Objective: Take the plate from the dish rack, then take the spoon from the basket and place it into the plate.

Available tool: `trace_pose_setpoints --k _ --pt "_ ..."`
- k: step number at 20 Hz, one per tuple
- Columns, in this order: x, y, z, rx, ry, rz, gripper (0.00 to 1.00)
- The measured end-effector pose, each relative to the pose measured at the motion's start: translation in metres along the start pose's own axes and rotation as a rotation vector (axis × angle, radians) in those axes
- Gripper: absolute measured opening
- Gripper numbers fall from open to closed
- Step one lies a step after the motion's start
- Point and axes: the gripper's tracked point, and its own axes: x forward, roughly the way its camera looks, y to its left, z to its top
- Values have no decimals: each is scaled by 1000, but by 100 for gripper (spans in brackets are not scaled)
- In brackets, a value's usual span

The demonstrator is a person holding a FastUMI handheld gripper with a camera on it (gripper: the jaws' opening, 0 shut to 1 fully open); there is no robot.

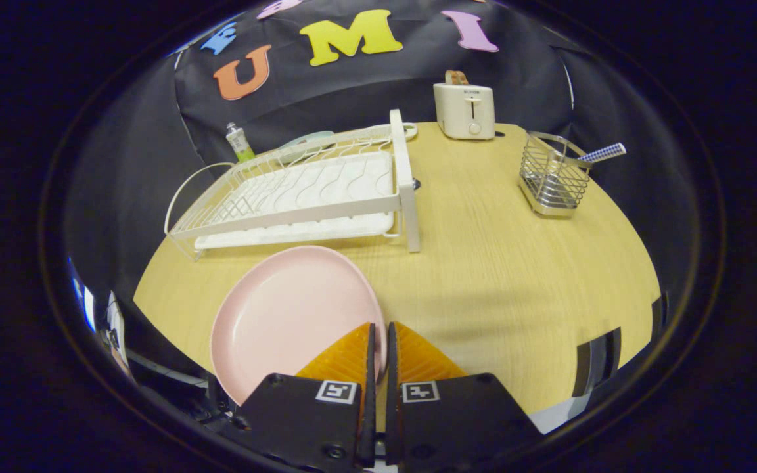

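Between the nearly closed orange fingers of the gripper (380, 341), the pink plate's (286, 315) rim is pinched, left of open tabletop (503, 276). Dish rack (299, 190) stands beyond. Only the spoon's (603, 154) handle shows above the basket (551, 176).

The round pale-pink plate (286, 315) looks like smooth matt plastic, and its rim is pinched between the gripper (380, 338)'s ribbed orange fingers (345, 358). It lies on the light wooden table (503, 263), whose fine grain has a dull sheen. The white coated-wire dish rack (299, 190) looks matt, the small wire basket (549, 177) bright bare metal, and the cream toaster (464, 110) softly glossy.
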Motion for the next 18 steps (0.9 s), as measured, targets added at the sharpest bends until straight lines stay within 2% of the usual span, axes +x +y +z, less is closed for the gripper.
trace_pose_setpoints --k 2,4,7,9,10,11,12,16,18 --pt "0 -2 1 7 -8 2 12" --pt "-1 -15 7 -5 -51 -56 13" --pt "-6 -23 17 -16 -136 -79 14" --pt "-9 -30 20 -27 -181 -87 26" --pt "-13 -32 26 -16 -225 -74 37" --pt "-15 -35 29 -6 -260 -63 43" --pt "-17 -39 34 -13 -298 -60 59" --pt "-32 -78 49 -62 -442 -174 98" --pt "-38 -90 56 -40 -500 -184 100"
